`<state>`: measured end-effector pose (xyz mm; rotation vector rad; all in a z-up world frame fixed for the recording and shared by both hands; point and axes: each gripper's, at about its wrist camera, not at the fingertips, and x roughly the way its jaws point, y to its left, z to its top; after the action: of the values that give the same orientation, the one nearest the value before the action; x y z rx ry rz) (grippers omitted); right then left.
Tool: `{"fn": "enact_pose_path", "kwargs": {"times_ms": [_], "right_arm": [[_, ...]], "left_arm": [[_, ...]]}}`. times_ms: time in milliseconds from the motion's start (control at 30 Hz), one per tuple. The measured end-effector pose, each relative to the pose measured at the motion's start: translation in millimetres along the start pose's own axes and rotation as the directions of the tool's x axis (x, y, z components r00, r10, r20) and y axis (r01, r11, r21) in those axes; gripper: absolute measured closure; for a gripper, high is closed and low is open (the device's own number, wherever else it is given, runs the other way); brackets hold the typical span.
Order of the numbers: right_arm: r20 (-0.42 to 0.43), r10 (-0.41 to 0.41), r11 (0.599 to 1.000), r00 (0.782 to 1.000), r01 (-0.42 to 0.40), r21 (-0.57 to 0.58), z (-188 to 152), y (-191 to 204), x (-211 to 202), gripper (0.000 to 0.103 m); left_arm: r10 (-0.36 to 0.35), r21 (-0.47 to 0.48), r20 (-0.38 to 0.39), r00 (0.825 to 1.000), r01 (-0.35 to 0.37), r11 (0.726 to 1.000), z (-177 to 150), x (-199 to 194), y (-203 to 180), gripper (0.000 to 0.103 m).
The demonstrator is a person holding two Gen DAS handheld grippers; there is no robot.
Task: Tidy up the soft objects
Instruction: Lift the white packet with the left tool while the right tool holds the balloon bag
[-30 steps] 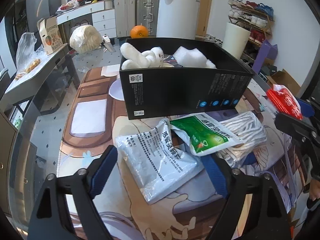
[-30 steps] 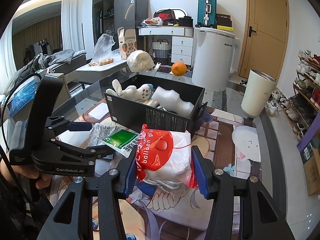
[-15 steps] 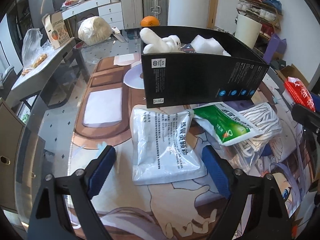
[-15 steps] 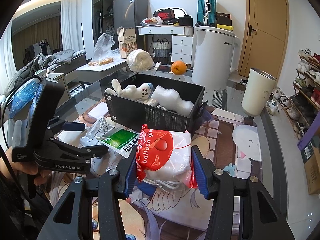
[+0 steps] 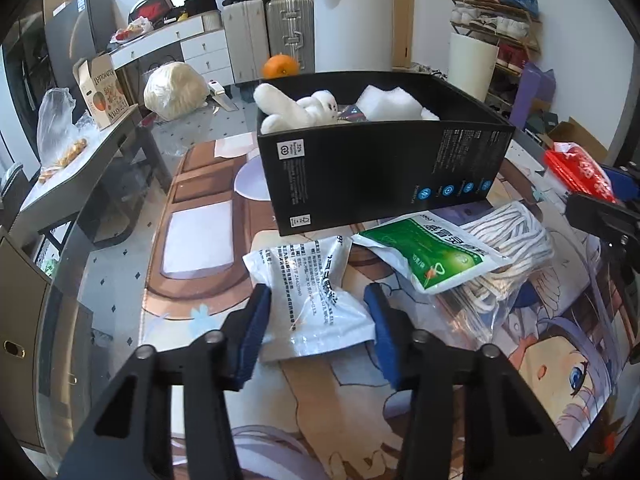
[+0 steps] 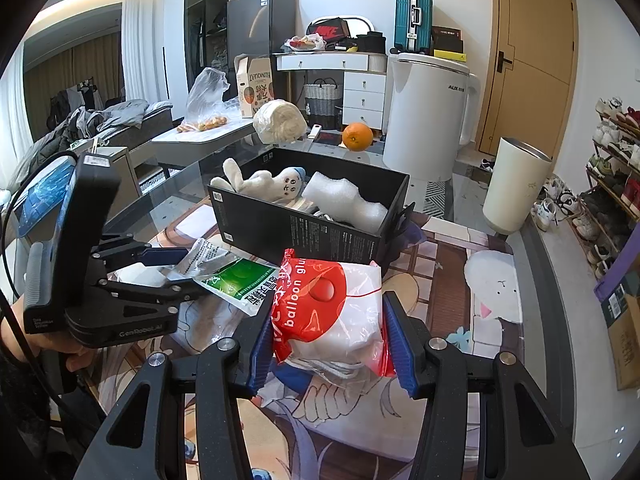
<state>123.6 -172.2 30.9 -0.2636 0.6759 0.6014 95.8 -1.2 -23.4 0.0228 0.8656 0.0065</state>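
Note:
A black box (image 5: 384, 172) (image 6: 320, 232) holds a white plush toy (image 5: 298, 110) (image 6: 268, 184) and white foam (image 5: 390, 104) (image 6: 344, 204). In front of it lie a clear white printed pouch (image 5: 316, 292), a green pouch (image 5: 428, 252) (image 6: 240, 280) and a bag of white cord (image 5: 508, 256). My left gripper (image 5: 318, 312) (image 6: 172, 268) has closed around the white pouch, blue pads at both its sides. My right gripper (image 6: 328, 328) is shut on a red and white balloon glue bag (image 6: 328, 312) (image 5: 578, 170), held above the mat near the box's right end.
The patterned mat (image 5: 440, 400) covers a glass table (image 5: 108, 280). An orange (image 5: 280, 66) and a wrapped white bundle (image 5: 174, 90) sit behind the box. A white appliance (image 6: 428, 116), a white bin (image 6: 516, 184) and a shoe rack (image 6: 616, 176) stand beyond.
My left gripper has narrowed its jaws onto the white pouch, which now bunches between the pads. The right gripper with the red bag has stayed still.

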Motion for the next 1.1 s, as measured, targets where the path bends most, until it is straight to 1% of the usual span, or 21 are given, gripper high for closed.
{"fn": "enact_pose_path", "kwargs": {"times_ms": [67,167,333,467,667,767,1100], "right_arm": [[-0.001,-0.001,1.0,1.0,0.001,0.001,0.1,0.1,0.2,0.053],[0.001,-0.003,1.0,1.0,0.003,0.003,0.2,-0.1,0.7,0.053],[0.004,-0.001,1.0,1.0,0.001,0.001,0.4,0.3,0.5,0.053],[0.022,0.0,1.0,1.0,0.0,-0.004,0.7,1.7,-1.9,0.053],[0.055,-0.001,1.0,0.998,0.002,-0.009,2.6,4.2,-7.1,0.053],[0.073,-0.002,1.0,0.997,0.003,-0.01,4.2,4.7,-9.8,0.053],[0.115,0.002,1.0,0.993,0.0,-0.019,14.8,4.0,-10.9,0.053]], "left_arm": [[-0.006,-0.002,0.011,1.0,0.006,1.0,-1.9,-4.2,1.7,0.061],[-0.011,-0.01,0.029,1.0,0.011,1.0,-6.2,-10.6,4.8,0.063],[-0.022,-0.024,0.067,0.998,0.023,0.999,-12.1,-20.3,9.4,0.063],[-0.021,-0.03,0.106,0.994,0.024,0.999,-15.9,-30.7,11.3,0.063],[-0.027,-0.018,0.192,0.981,0.031,0.999,-10.6,-51.8,10.7,0.063],[-0.033,-0.012,0.223,0.974,0.037,0.999,-7.4,-61.0,9.6,0.063],[-0.022,0.025,0.29,0.957,0.015,1.0,11.2,-74.7,-0.2,0.063]]}}
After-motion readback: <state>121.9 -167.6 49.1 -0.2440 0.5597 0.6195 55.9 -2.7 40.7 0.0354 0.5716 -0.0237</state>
